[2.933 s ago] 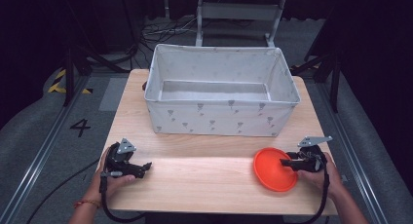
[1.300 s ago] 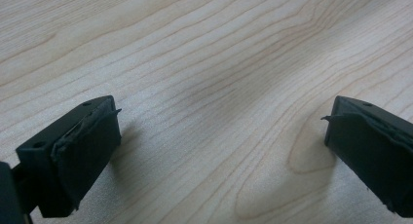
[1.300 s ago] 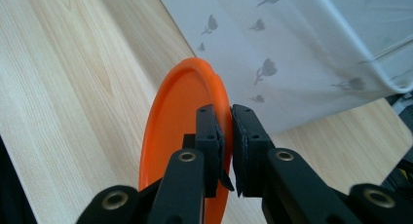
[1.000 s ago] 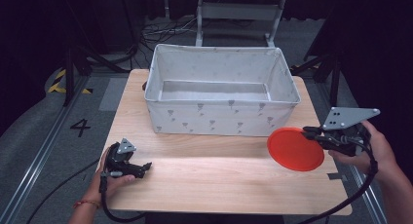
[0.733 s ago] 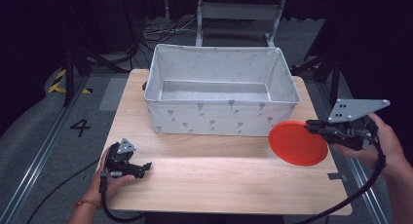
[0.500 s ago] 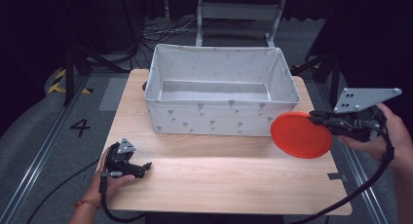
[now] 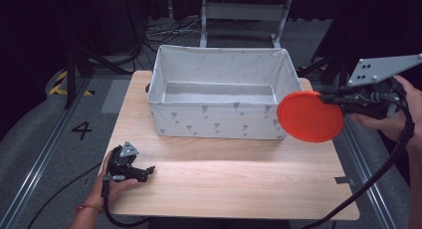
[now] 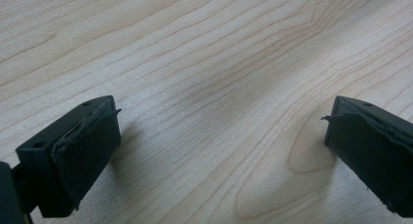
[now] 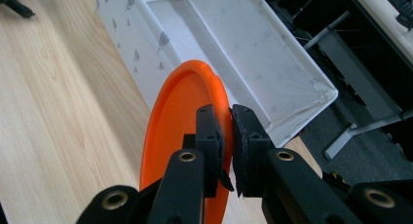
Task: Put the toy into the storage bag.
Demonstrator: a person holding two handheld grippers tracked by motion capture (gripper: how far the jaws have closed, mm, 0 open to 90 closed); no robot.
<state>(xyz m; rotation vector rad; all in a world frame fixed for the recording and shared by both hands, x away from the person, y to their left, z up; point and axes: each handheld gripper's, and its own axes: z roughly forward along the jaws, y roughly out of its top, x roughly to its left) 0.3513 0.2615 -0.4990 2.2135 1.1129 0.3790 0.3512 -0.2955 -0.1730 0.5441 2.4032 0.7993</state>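
An orange plate (image 7: 310,116) hangs in the air beside the right end of the white fabric bin (image 7: 219,123), turned nearly on edge. My right gripper (image 7: 332,99) is shut on the plate's rim. In the right gripper view the two black jaws pinch the orange plate (image 9: 178,121) at my right gripper (image 9: 227,131), with the bin (image 9: 272,83) just beyond it. My left gripper (image 7: 144,171) rests on the wooden table (image 7: 234,179) near the front left corner, open, with bare wood between its pads (image 8: 92,141) in the left gripper view.
The bin stands at the back middle of the table and its inside looks bare. A strip of grey tape (image 7: 344,179) lies near the table's right edge. Chair legs and cables (image 7: 174,27) are on the floor behind the table.
My right gripper has lifted the orange plate off the table's front right and carried it up and back toward the bin's right end. The left gripper has stayed put.
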